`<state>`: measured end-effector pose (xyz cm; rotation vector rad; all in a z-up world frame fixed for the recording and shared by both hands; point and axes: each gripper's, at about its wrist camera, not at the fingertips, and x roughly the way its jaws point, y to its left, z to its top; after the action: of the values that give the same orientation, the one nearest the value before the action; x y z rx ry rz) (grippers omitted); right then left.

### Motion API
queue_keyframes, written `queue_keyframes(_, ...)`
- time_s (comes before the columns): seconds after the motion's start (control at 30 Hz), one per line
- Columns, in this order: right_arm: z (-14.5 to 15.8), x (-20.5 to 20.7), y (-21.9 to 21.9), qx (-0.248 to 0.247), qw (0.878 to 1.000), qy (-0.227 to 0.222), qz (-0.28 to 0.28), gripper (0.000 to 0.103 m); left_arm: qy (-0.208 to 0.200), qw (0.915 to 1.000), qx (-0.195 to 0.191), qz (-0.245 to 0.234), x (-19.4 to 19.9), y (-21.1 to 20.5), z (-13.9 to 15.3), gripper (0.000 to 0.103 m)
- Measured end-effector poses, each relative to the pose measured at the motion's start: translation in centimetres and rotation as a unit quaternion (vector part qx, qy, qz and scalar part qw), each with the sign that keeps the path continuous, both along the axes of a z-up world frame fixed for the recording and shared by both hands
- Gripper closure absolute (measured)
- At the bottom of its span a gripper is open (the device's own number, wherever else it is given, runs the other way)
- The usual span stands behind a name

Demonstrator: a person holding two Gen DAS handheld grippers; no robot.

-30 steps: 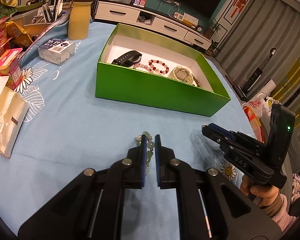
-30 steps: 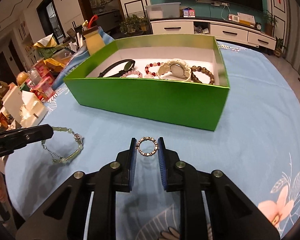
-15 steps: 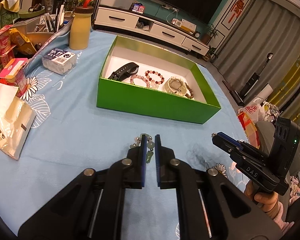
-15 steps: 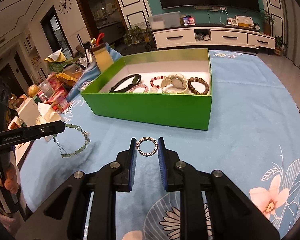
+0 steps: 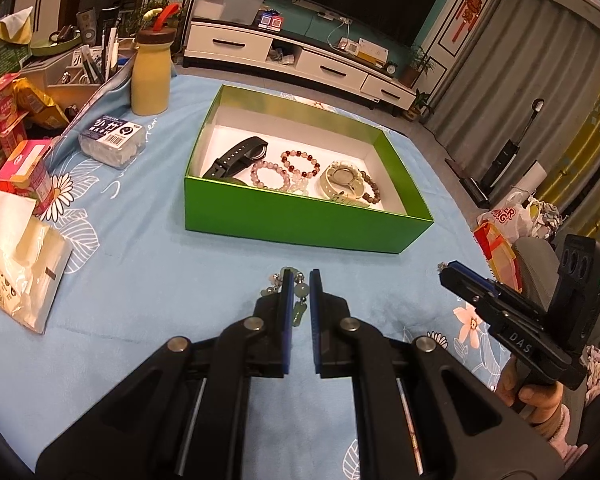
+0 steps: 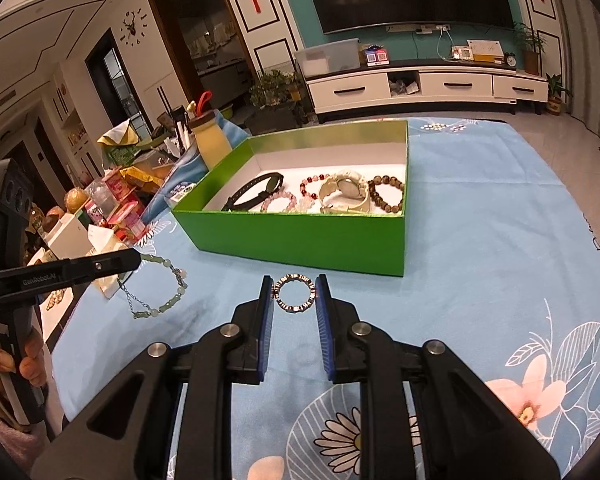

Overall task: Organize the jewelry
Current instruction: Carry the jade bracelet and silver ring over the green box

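Near the table (image 6: 480,248) edge, short of the green box (image 6: 300,236): your left gripper (image 5: 300,280) pinches a jade bead bracelet (image 6: 160,292), dangling clear; your right gripper (image 6: 294,292) clamps a metal ring bracelet (image 6: 294,293) across its width, both lifted for boxing.

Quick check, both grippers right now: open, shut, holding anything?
Left gripper: shut on the green bead bracelet, which hangs from its tips.
Right gripper: shut on the metal link bracelet, pinched between its pads.
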<state>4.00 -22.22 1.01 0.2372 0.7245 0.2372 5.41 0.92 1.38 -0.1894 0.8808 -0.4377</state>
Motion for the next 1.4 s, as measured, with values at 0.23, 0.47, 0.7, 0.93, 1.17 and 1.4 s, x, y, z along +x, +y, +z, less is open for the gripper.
queue_keyframes(0.23, 0.9, 0.0, -0.6, 0.000, 1.000, -0.013, -0.007, 0.082, -0.009, 0.9999, 0.006, -0.008, 0.7, -1.1, 0.7, 0.096)
queue_keyframes(0.47, 1.2, 0.1, -1.0, 0.003, 1.000, -0.019, -0.010, 0.082, -0.014, 0.9997, 0.010, -0.017, 1.1, -2.1, 1.2, 0.096)
queue_keyframes(0.7, 1.5, 0.4, -1.1, 0.001, 1.000, -0.024, -0.009, 0.082, -0.018, 0.9996, 0.012, -0.020, 1.7, -2.7, 1.4, 0.096)
queue_keyframes(0.93, 2.1, 0.7, -1.1, 0.000, 0.999, -0.034, -0.008, 0.082, -0.021, 0.9995, 0.011, -0.021, 2.3, -3.0, 1.6, 0.096)
queue_keyframes(1.17, 2.5, 1.3, -1.1, -0.003, 0.999, -0.041, -0.007, 0.082, -0.026, 0.9993, 0.015, -0.023, 3.1, -3.3, 1.9, 0.096)
queue_keyframes(1.4, 3.0, 2.1, -1.0, -0.006, 0.999, -0.051, -0.005, 0.082, -0.042, 0.9985, 0.019, -0.029, 4.1, -3.9, 3.0, 0.096)
